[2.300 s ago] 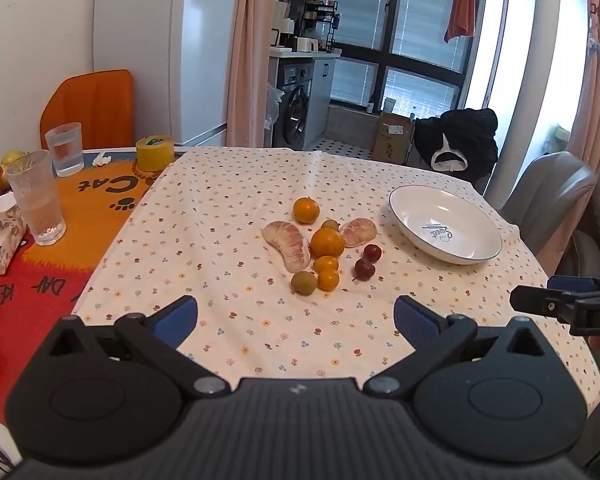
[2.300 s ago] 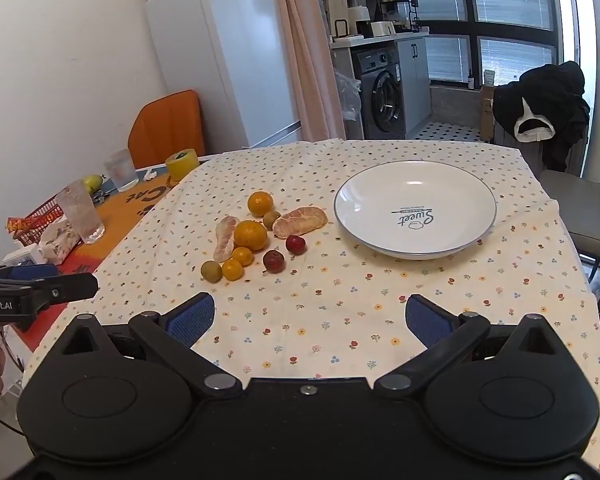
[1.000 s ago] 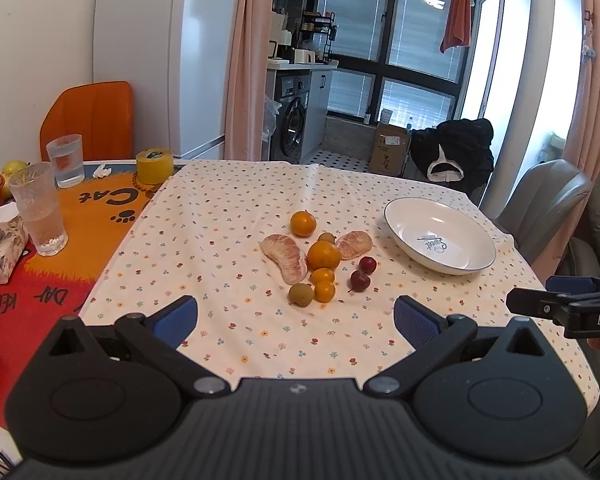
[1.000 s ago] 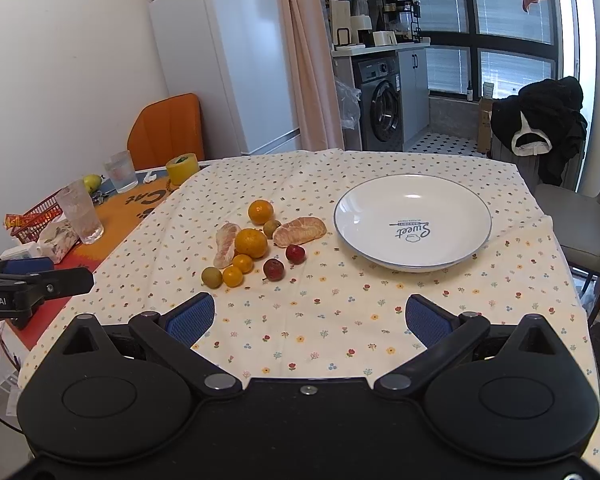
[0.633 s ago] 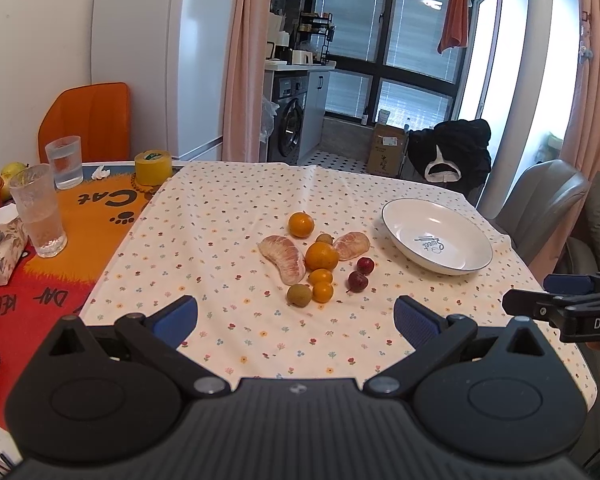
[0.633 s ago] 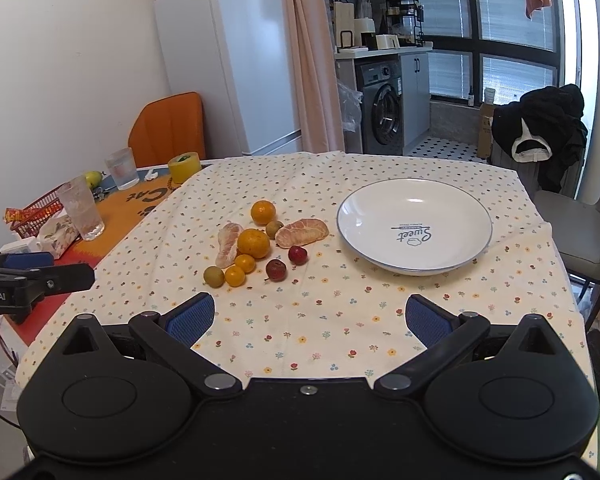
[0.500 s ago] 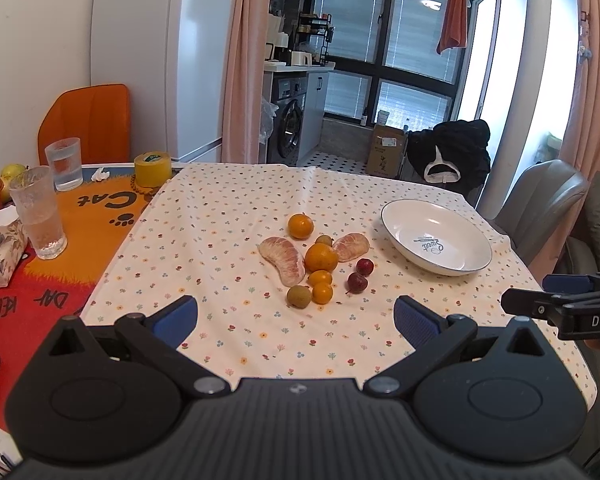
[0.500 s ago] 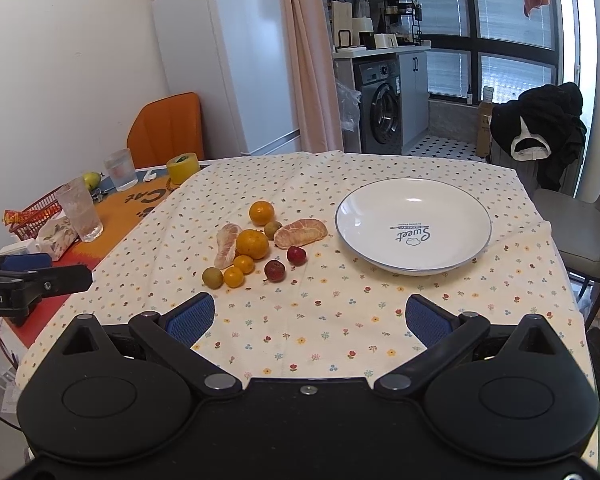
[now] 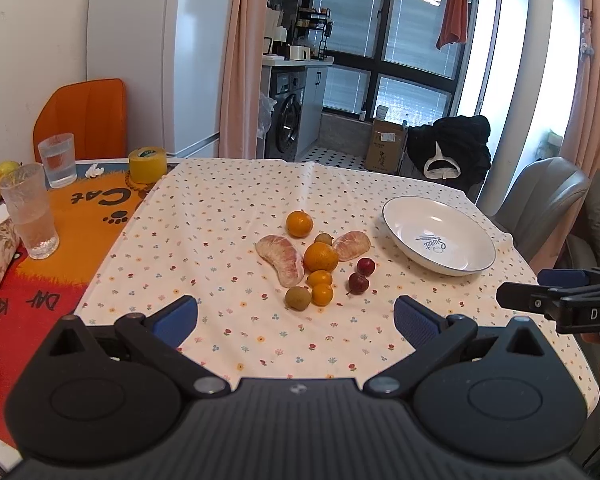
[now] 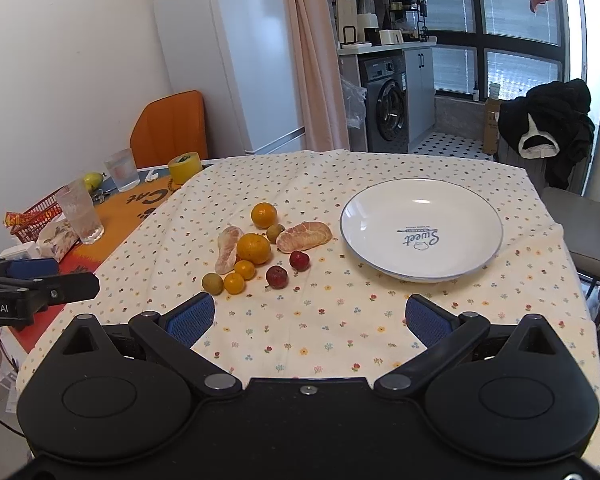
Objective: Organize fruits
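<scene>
A cluster of fruit lies mid-table on the floral cloth: two oranges, two peeled pomelo segments, small kumquats, two green fruits and two red fruits. To their right stands an empty white plate. My left gripper is open, held back over the near table edge. My right gripper is open too, nearer the plate. Each gripper's tip shows at the other view's edge.
Two glasses of water, a yellow tape roll, a tissue pack and a red basket sit on the orange mat at the left. A grey chair stands beyond the plate.
Both grippers have drifted slightly; the views shifted a little up and back. The fruit and the plate have not moved, and both grippers stay open.
</scene>
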A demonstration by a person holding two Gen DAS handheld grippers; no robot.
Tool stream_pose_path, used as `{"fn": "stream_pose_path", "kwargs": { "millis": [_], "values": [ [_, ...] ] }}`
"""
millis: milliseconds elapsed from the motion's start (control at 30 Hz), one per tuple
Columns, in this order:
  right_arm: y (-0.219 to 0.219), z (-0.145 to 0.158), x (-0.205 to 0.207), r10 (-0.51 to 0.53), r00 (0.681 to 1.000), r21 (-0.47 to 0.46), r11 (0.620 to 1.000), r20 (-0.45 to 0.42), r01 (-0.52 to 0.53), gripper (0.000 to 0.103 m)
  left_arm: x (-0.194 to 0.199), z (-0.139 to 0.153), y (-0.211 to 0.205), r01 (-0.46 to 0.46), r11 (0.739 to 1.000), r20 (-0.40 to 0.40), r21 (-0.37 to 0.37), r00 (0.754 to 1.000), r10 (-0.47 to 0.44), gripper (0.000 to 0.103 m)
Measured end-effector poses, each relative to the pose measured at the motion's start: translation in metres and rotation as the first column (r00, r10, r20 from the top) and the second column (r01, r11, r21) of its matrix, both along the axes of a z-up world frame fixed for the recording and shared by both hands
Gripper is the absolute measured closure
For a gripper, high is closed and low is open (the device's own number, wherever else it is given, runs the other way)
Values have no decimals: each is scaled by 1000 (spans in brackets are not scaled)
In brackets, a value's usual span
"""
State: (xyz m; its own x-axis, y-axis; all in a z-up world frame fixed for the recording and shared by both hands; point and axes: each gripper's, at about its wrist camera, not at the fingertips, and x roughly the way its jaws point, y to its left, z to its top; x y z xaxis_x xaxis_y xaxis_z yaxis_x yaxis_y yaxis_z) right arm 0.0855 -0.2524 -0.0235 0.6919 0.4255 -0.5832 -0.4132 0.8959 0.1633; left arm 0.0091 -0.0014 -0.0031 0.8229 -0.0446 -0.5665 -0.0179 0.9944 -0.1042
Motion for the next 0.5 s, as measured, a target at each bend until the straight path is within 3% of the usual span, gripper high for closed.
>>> {"fn": "stream_pose_path", "kwargs": {
  "millis": [200,500],
  "values": [
    [6,-6,11,7,1000,-29,1000,12,-6,0,11,-5,12,-43,999,8,-18,999,43,0],
    [9,-19,31,19,1000,3,1000,-19,-19,0,25,-18,14,-53,997,3,-47,999,53,0]
  ]
}}
